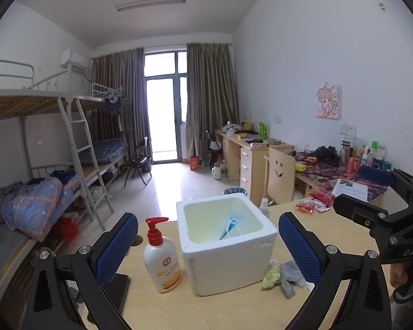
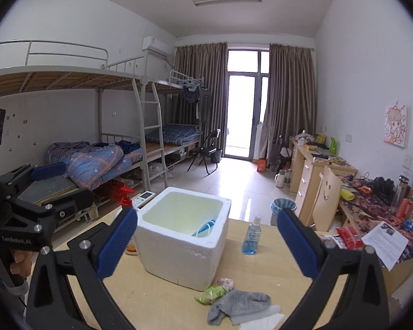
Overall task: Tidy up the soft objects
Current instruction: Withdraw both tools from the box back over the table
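Hovering level over table (image 2: pixel 157 305), both tools released: left tool (image 1: pixel 208 247), right tool (image 2: pixel 206 243), foam box (image 2: pixel 179 253) between.

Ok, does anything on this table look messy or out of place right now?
Yes. A grey sock and a green-and-pink soft item lie crumpled on the table right by the white foam box, not inside it. The box holds only a blue-and-white item. Nothing looks spilled or broken.

Daylight blasts through the far balcony door (image 1: pixel 163 107), totally blown out, with glare streaking the floor tiles (image 2: pixel 242 181). Everything's sharp, heavy fisheye bending, black corners.
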### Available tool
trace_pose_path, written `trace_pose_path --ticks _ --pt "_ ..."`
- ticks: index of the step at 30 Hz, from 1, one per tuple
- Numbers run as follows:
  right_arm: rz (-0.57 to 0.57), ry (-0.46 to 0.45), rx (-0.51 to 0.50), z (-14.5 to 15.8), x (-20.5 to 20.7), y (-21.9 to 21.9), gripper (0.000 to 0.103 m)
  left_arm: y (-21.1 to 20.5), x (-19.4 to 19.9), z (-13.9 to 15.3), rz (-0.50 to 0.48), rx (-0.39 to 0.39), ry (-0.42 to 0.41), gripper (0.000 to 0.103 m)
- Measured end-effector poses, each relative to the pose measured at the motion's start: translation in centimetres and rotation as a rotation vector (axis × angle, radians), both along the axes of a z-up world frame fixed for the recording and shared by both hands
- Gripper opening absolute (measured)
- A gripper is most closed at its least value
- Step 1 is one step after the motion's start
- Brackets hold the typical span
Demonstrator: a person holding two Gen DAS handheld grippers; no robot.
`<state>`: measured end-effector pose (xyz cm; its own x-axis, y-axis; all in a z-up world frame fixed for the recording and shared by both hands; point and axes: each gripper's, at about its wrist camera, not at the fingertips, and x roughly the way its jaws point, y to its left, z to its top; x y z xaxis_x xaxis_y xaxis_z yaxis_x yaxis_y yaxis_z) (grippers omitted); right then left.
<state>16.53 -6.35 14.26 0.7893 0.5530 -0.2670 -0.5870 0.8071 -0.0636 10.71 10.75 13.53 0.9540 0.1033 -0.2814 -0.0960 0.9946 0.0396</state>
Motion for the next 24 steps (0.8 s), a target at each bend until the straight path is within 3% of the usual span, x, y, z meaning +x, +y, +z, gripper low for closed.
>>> trace_pose_path --ticks 9,24 --pt "-0.01 -0.046 0.026 -0.3 -3.5 -2.6 0.103 -2.0 -3.4 0.4 -0.02 0.005 -0.047 0.102" --pt "-0.066 -0.093 0.052 -3.3 -6.9 -5.8 0.103 -3.7 -6.8 -2.1 -0.049 -0.032 -0.108 0.102"
